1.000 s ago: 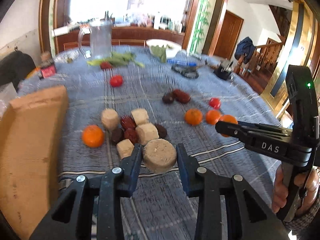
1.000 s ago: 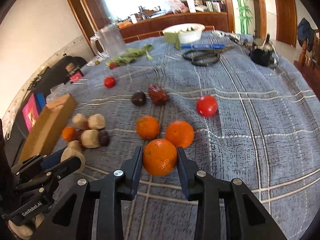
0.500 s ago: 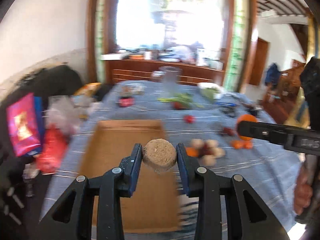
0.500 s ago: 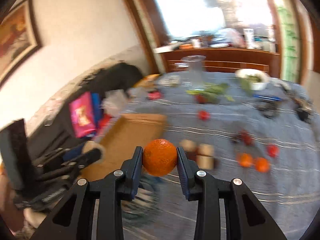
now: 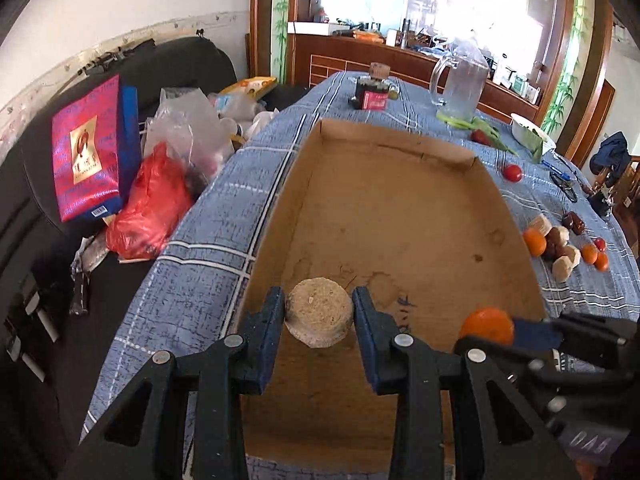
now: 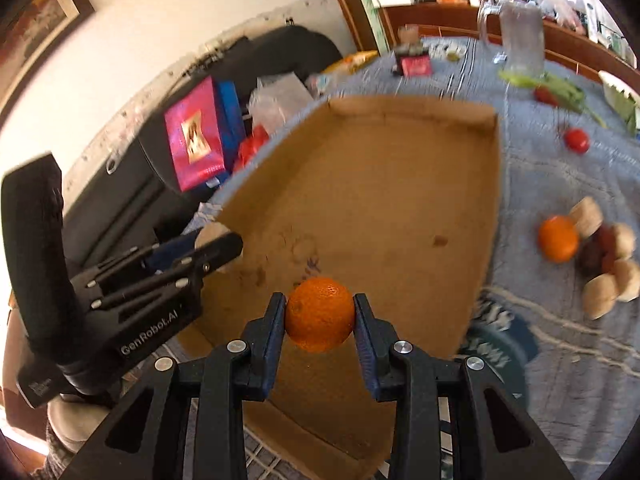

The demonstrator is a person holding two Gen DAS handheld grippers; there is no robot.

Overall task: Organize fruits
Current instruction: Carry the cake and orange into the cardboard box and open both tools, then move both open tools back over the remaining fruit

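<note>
My left gripper (image 5: 319,312) is shut on a round beige cake-like piece (image 5: 320,313) and holds it above the near end of a shallow cardboard tray (image 5: 400,208). My right gripper (image 6: 320,314) is shut on an orange (image 6: 320,314) over the same tray (image 6: 380,184), to the right of the left one. In the left wrist view the right gripper (image 5: 486,326) shows at lower right with its orange (image 5: 487,325). Nothing lies inside the tray. Loose oranges, beige pieces and dark red fruits (image 5: 560,244) lie in a cluster on the cloth right of the tray.
A blue checked tablecloth (image 5: 208,248) covers the table. Behind the tray stand a glass jug (image 5: 460,80), a dark bottle (image 5: 374,94), greens and a white bowl (image 5: 528,132). A small tomato (image 5: 512,173) lies right of the tray. Bags and a pink box (image 5: 86,148) sit on a black sofa at left.
Both grippers have swung left from the fruit cluster, each carrying its piece, and now hang over the cardboard tray. The fruit cluster now sits far right in both views.
</note>
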